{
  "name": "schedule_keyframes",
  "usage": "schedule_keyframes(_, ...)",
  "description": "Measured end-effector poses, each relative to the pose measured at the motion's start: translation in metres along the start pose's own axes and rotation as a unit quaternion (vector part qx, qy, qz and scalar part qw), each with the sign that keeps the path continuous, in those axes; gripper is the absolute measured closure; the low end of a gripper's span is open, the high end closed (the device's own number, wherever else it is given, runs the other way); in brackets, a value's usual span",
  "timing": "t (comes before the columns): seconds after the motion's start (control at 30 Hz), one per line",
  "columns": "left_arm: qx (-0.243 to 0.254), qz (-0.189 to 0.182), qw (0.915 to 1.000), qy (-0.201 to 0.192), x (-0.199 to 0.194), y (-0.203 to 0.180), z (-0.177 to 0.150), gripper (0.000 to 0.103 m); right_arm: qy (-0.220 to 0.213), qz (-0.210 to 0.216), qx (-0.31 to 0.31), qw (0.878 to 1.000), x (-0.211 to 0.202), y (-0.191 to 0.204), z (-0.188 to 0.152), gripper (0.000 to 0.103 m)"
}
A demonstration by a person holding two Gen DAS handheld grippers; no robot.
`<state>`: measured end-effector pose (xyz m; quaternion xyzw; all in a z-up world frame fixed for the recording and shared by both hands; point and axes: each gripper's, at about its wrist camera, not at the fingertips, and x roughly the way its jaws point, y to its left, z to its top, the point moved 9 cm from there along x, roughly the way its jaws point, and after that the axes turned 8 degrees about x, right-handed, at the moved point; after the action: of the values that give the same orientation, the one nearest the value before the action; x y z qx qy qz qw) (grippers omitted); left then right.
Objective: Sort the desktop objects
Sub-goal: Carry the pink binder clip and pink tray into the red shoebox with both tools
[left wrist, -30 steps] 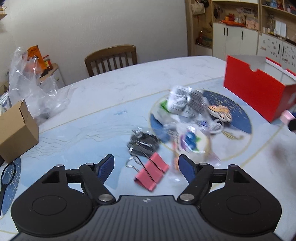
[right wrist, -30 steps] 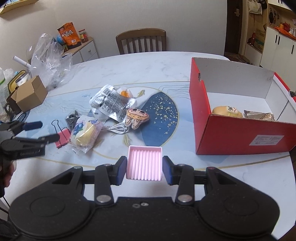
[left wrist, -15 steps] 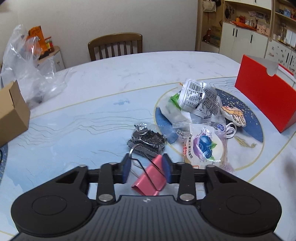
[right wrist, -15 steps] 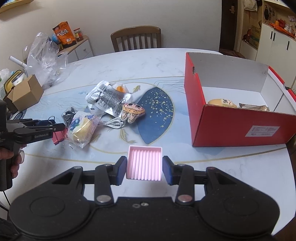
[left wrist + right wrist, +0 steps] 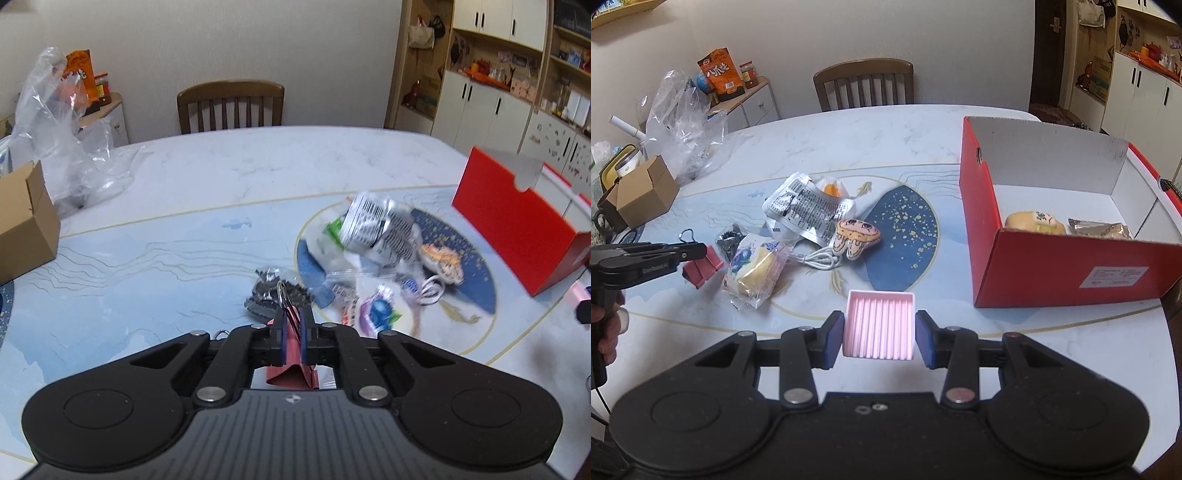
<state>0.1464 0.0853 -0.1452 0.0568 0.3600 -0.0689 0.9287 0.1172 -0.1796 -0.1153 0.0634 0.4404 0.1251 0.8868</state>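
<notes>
at a cluttered bench (image 5: 258,173), the left hand-held gripper (image 5: 291,332) has just closed its jaws on the wire handles of a red binder clip (image 5: 701,267), which hangs off the surface near the bench's left edge, beside a wrapped blueberry bun (image 5: 753,269). the right hand-held gripper (image 5: 879,334) grips a pink ridged tray (image 5: 879,323) above the near edge. a silver printed pouch (image 5: 809,206), a plush toy (image 5: 857,236) and a white cable (image 5: 822,258) lie mid-bench; the red box (image 5: 1071,273) stands at the right edge.
</notes>
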Motion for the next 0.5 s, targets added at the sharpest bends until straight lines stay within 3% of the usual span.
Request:
schedule_keyframes(0.2,0.017,-0.018,0.9994,-0.024,-0.028,-0.016,0.026,0.098,-0.012,0.0,0.0,1.0,-0.008,-0.007,0.013,0.063)
schedule_keyframes(0.5,0.069,-0.082,0.9928,-0.053,-0.046,-0.082,0.072,0.098,-0.031,-0.017,0.002,0.999,-0.024,-0.036,0.035,0.063)
